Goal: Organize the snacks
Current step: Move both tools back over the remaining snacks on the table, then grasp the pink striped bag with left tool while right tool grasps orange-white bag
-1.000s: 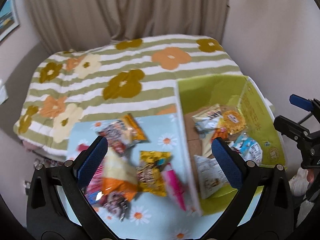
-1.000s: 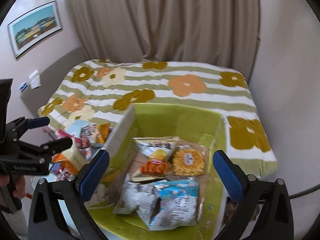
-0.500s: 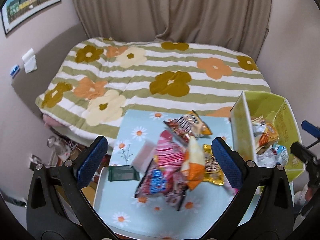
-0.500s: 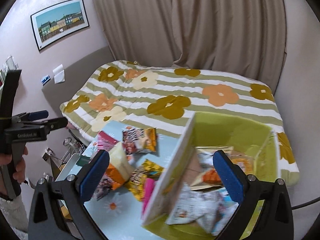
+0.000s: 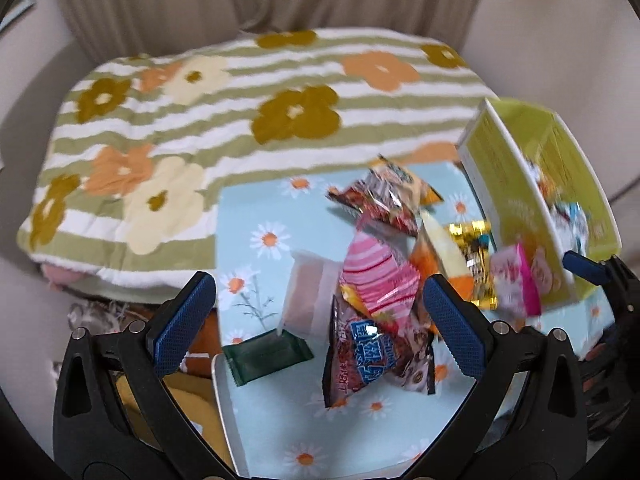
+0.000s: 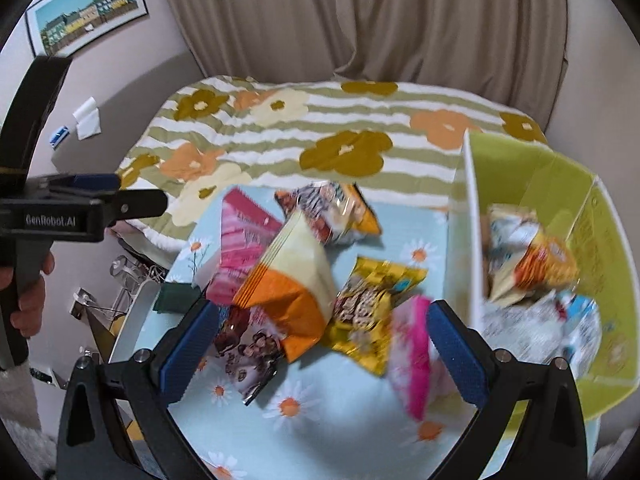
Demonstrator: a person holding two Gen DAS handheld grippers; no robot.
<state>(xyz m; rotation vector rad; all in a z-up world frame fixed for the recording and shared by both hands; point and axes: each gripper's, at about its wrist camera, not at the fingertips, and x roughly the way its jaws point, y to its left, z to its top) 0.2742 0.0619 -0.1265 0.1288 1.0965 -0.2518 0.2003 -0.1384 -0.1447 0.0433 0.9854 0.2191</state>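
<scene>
both claws, left point(image 5: 318, 316) and right point(image 6: 316, 342), hang spread and empty over the snacks point(image 6: 296, 280) heaped on the table point(image 5: 256, 264); box point(image 6: 600, 240) sits to their right, some packets inside.

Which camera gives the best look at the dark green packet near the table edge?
The left wrist view: the dark green packet lies flat and fully visible between the open fingers. In the right wrist view only a corner of it shows, behind the pink striped bag.

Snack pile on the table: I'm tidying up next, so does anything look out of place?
Yes. A dark green packet lies apart from the heap, poking over the table's left edge. A pink packet leans tilted against the green box.
</scene>
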